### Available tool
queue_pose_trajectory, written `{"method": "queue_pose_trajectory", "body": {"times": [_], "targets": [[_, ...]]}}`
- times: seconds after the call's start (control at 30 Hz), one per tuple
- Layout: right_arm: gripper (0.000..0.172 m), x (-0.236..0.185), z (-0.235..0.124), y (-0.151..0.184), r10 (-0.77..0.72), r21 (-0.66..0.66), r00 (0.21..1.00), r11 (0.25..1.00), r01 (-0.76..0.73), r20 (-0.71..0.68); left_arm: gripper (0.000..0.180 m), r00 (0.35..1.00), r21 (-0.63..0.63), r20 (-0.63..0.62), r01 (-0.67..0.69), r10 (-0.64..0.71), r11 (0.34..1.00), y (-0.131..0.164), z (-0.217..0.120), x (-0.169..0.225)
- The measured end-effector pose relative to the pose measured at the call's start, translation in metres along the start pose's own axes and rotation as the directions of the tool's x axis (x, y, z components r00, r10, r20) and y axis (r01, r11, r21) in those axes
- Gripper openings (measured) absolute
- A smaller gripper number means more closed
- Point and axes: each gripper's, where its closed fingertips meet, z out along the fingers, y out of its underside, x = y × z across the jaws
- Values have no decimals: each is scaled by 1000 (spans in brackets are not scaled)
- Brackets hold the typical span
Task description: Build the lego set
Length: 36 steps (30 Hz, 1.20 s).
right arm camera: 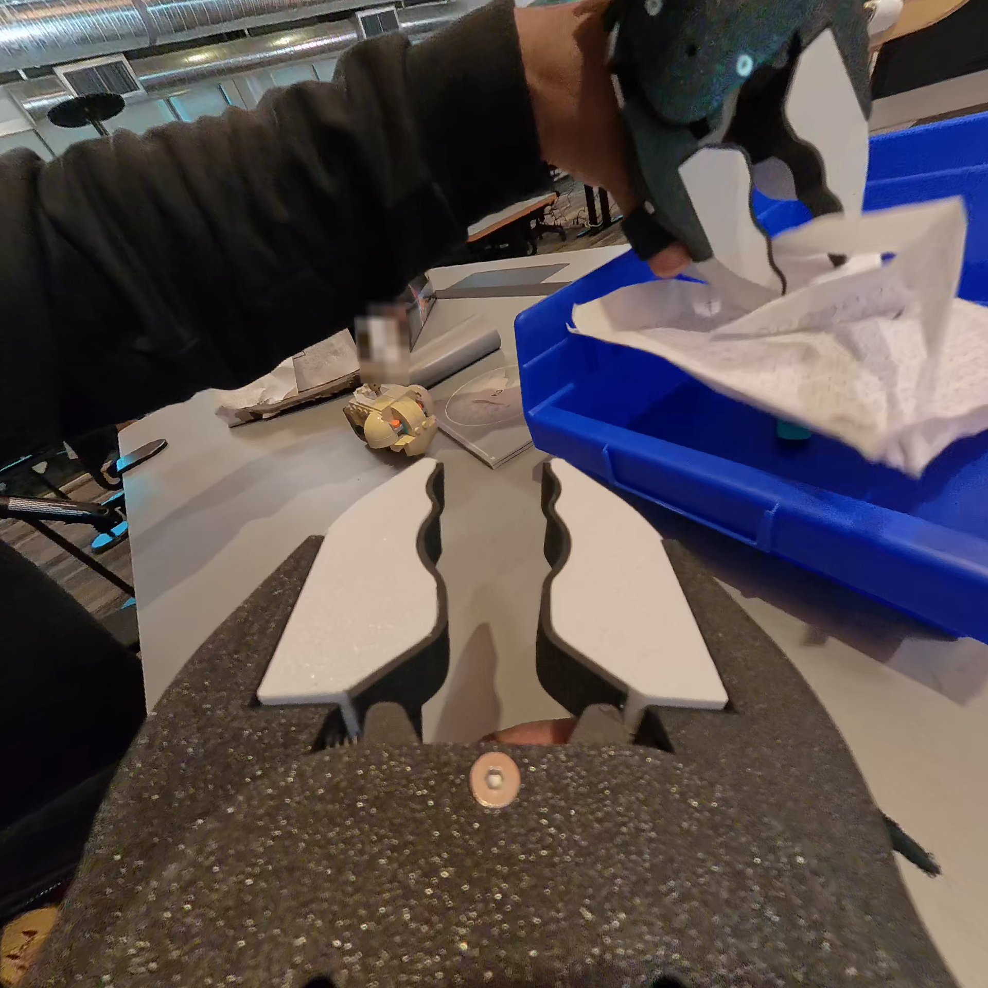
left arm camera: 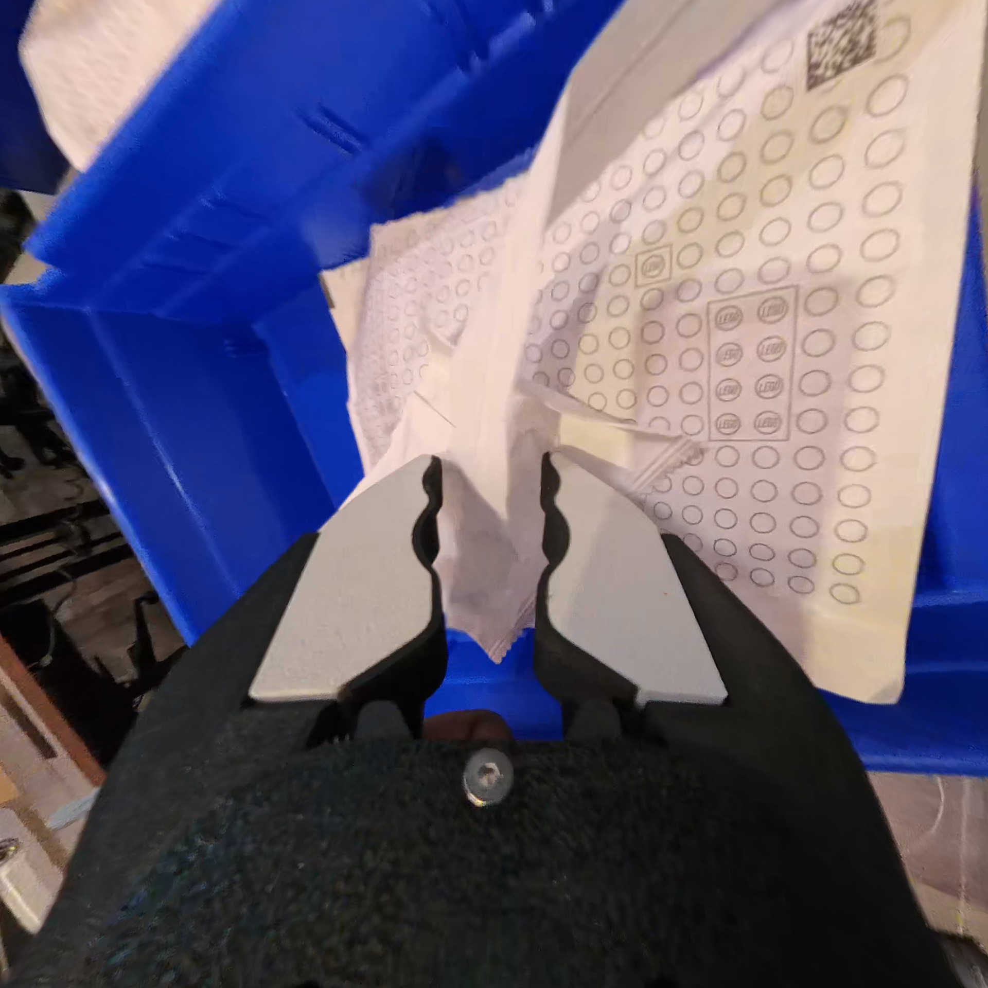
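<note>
The left gripper [left arm camera: 492, 470] hangs over the blue bin [right arm camera: 695, 470], at its far right part in the right wrist view. Its jaws stand apart. A crumpled fold of a white paper bag [left arm camera: 481, 534], printed with small circles, passes between the two pads, but a gap shows on each side of it, so the pads do not press on it and the bag is not grasped. The bag is spread across the top of the bin, and one torn corner of it points upward beside the left gripper's fingers [right arm camera: 722, 214]. A larger flat part of the paper, with a dark square code pattern [left arm camera: 842, 48] near its far edge, lies to the right of the fold.

The right gripper [right arm camera: 492, 470] is above the grey table [right arm camera: 267, 508], just left of the near wall of the bin. Its jaws are released too, and only the table surface shows between them; it touches nothing. Farther on the table, beyond its fingertips, sits a small tan brick-built model [right arm camera: 390, 417] with an orange piece inside. A thin grey booklet [right arm camera: 481, 422] lies just right of the model, touching the bin's left corner. Torn paper and cardboard [right arm camera: 278, 390] lie to the far left. A small teal piece [right arm camera: 791, 430] is inside the bin, half hidden under the bag. A person's dark sleeve [right arm camera: 267, 214] crosses the far side of the view.
</note>
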Motion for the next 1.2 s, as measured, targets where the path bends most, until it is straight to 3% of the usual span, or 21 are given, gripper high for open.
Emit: {"method": "queue_pose_trajectory", "body": {"times": [0.33, 0.43, 0.73, 0.87, 1.0, 1.1, 1.2], "targets": [[35, 0, -1, -2, 4, 14, 1000, 1000, -4, 3, 33, 992, -221, -110, -81, 57, 972, 0, 50, 11], [35, 0, -2, -2, 3, 18, 1000, 1000, -3, 5, 35, 993, -188, -120, -31, 8, 982, -4, 43, 9], [38, -2, -1, -2, -5, 19, 1000, 1000, 5, 13, 71, 997, -89, -16, 71, -73, 993, 5, 7, -9], [42, -6, -4, -5, -30, 50, 999, 998, 29, 18, 78, 985, 64, 72, 152, -156, 986, -7, -19, -21], [42, -9, -14, -10, -79, 79, 997, 994, 78, 6, 75, 941, 264, 156, 254, -301, 931, -15, -73, -20], [40, 19, -33, -27, -140, 59, 975, 987, 152, -171, 70, 898, 350, 211, 298, -385, 888, -4, -118, 4], [38, 64, -59, -61, -86, 70, 924, 990, 120, -372, 67, 842, 433, 236, 356, -485, 828, 13, -150, 43]]}}
